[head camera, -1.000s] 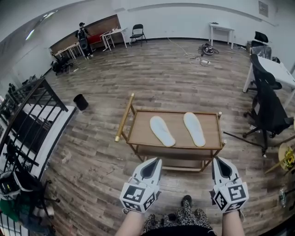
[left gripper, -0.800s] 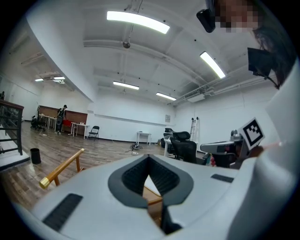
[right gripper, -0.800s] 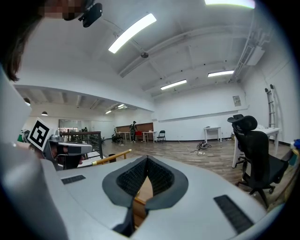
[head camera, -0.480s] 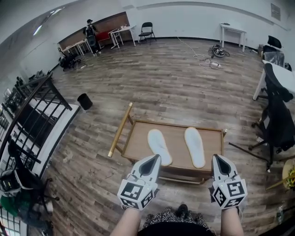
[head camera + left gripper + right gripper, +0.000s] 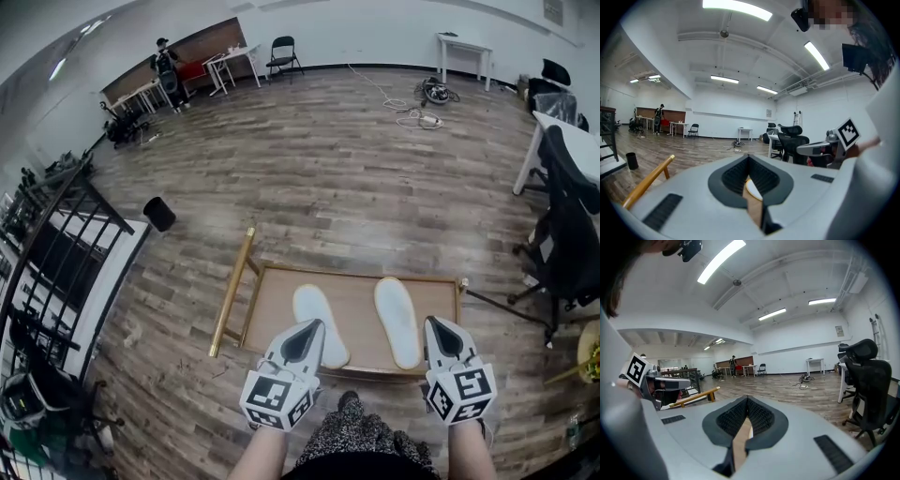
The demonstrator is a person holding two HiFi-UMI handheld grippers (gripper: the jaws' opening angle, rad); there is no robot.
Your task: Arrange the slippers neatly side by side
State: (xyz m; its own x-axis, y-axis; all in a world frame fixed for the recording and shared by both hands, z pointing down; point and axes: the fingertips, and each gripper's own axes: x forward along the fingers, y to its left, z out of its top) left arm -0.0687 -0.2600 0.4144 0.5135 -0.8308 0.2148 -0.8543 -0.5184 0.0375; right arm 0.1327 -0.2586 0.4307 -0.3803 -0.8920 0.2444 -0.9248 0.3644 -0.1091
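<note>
Two white slippers lie soles-up on a low wooden table point(image 5: 356, 309). The left slipper point(image 5: 315, 317) is angled slightly, and the right slipper point(image 5: 397, 322) lies about a hand's width away from it. My left gripper point(image 5: 302, 339) hovers over the table's near edge, its tip covering the heel end of the left slipper. It is shut and holds nothing. Just right of the right slipper's heel, my right gripper point(image 5: 440, 337) is also shut and empty. In the left gripper view a sliver of white slipper point(image 5: 753, 189) shows below the closed tips.
A wooden handle bar point(image 5: 232, 291) runs along the table's left side. A black office chair point(image 5: 567, 246) and a white desk stand at the right. A black railing point(image 5: 56, 253) and a small black bin point(image 5: 158, 213) are at the left. Cables point(image 5: 412, 117) lie far back.
The view has closed in on the table, so both grippers now overlap its near edge. The slippers lie as before and both grippers stay shut.
</note>
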